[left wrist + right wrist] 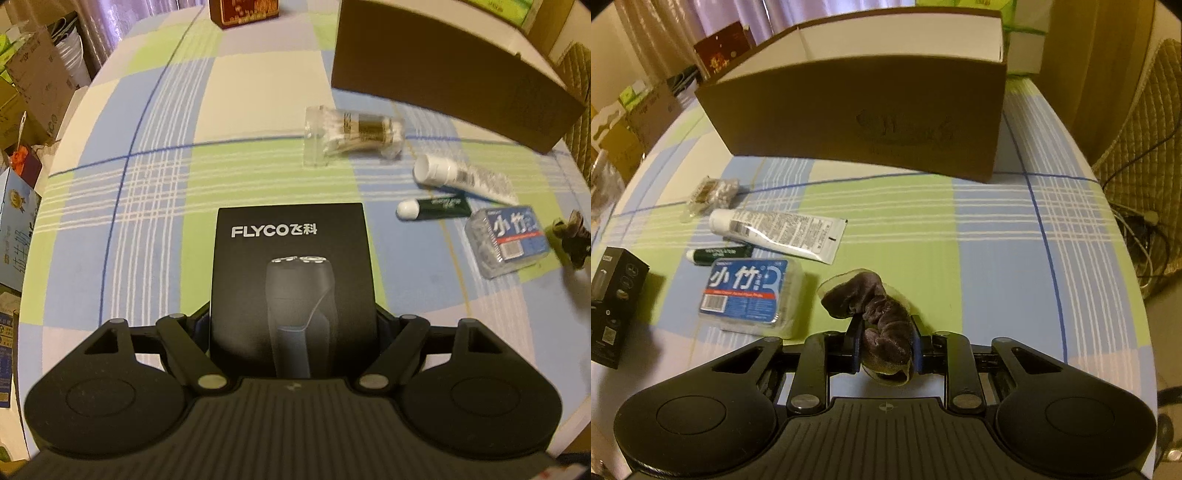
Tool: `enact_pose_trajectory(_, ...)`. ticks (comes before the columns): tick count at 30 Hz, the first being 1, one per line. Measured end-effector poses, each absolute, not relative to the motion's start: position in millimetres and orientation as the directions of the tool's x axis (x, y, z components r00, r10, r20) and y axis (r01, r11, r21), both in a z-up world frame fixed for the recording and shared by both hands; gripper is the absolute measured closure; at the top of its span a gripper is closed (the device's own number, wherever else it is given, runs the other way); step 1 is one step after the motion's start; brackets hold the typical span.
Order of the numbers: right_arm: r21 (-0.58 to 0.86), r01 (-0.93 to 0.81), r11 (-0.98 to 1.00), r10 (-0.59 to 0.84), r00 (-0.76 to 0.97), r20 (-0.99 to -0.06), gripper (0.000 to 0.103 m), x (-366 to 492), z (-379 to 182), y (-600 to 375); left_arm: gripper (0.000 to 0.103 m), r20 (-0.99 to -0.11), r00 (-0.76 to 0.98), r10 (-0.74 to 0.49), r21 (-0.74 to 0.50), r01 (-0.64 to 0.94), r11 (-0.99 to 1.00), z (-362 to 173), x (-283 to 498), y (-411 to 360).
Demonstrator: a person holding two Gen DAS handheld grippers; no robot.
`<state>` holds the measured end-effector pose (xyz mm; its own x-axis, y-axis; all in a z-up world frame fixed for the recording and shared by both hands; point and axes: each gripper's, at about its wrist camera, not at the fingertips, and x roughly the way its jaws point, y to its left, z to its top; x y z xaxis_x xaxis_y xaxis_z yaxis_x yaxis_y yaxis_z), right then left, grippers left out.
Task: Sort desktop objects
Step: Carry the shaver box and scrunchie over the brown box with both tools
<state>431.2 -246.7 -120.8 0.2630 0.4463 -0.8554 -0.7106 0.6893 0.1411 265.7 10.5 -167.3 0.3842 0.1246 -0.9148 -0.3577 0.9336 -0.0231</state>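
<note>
Scrunchie [886, 325] pinched inside right claw [885, 341].

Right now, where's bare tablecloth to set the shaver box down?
Left of the cotton swab pack, ahead of the shaver box, the tablecloth is bare. Also right of the scrunchie, before the brown box. Crowded: white tube, green tube, floss box.
</note>
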Motion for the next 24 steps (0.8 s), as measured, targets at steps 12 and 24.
enact_pose_trajectory(12,0.181,-0.725,0.664,0.512,0.265,-0.817,0.081,433,-84,-243,0.027,-0.851,0.516,0.097,-0.090,-0.326,0.941,-117,280,2)
enact_pose_trajectory(24,0.187,-0.745,0.640,0.550,0.275,-0.788,0.081,451,-59,-232,0.027,-0.797,0.599,0.082,-0.104,-0.269,0.957,-79,329,5)
